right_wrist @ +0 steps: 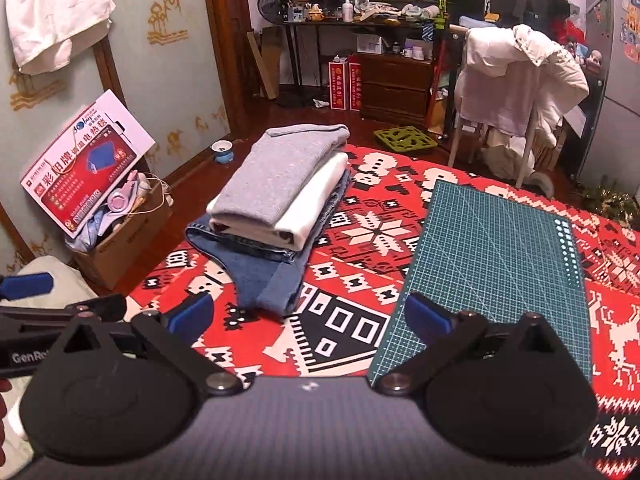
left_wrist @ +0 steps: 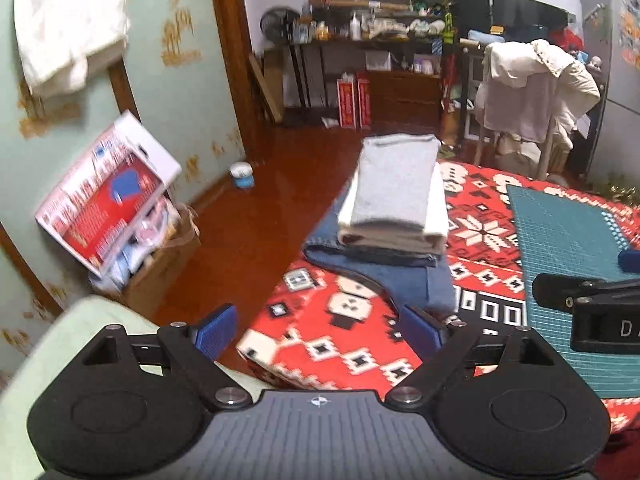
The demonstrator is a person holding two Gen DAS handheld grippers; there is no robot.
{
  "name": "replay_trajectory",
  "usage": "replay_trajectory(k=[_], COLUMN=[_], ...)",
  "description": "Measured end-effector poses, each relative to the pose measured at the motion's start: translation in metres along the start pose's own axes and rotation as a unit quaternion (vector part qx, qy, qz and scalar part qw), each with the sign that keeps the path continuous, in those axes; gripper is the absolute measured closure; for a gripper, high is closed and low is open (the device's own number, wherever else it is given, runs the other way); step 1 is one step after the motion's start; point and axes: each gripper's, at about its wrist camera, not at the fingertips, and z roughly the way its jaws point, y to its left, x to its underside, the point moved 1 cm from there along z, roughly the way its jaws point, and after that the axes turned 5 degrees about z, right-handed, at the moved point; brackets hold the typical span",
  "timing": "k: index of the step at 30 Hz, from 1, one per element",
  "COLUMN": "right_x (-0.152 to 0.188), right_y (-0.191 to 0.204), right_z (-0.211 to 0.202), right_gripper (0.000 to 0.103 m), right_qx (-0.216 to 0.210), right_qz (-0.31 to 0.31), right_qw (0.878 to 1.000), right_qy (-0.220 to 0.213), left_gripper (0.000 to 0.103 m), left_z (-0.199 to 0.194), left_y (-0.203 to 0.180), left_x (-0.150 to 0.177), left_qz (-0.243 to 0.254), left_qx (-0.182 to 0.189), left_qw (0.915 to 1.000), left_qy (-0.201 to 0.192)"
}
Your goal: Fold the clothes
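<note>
A: Item: grey knit top (right_wrist: 276,176), folded, atop white and blue denim garments, stacked on red patterned blanket (right_wrist: 520,184)

B: Left claw (left_wrist: 316,330), right claw (right_wrist: 308,318): both wide open, empty. Risk: stack sits near the blanket's edge; a nudge could topple it

Red patterned blanket (right_wrist: 360,240) under a stack of folded clothes (right_wrist: 276,196) and, just beside, a green cutting mat (right_wrist: 492,264)

A home bedroom: patterned bedspread (right_wrist: 360,320), cluttered shelves (right_wrist: 380,4), clothes-draped chair (right_wrist: 516,76).
</note>
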Motion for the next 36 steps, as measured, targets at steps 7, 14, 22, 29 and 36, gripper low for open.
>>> replay_trajectory(k=[7, 14, 22, 29, 36], right_x=[0.001, 0.004, 0.011, 0.022, 0.029], right_y=[0.004, 0.002, -0.004, -0.006, -0.008], right_z=[-0.006, -0.011, -0.007, 0.002, 0.009], right_gripper=[0.001, 0.000, 0.001, 0.000, 0.000], right_qx=[0.011, 0.022, 0.022, 0.038, 0.021], right_qz=[-0.017, -0.017, -0.002, 0.001, 0.024], right_qw=[1.000, 0.999, 1.000, 0.999, 1.000], right_qy=[-0.009, -0.018, -0.006, -0.010, 0.003], left_gripper=[0.015, 0.008, 0.008, 0.008, 0.009], left_z=[-0.001, 0.007, 0.011, 0.015, 0.017], left_y=[0.004, -0.001, -0.005, -0.005, -0.004], left_x=[-0.001, 0.000, 0.008, 0.011, 0.013], left_qz=[-0.026, -0.037, -0.050, -0.050, -0.054], left_qx=[0.040, 0.032, 0.028, 0.033, 0.037], left_qw=[0.9989, 0.9986, 0.9982, 0.9978, 0.9973], left_qy=[0.005, 0.018, 0.019, 0.026, 0.032])
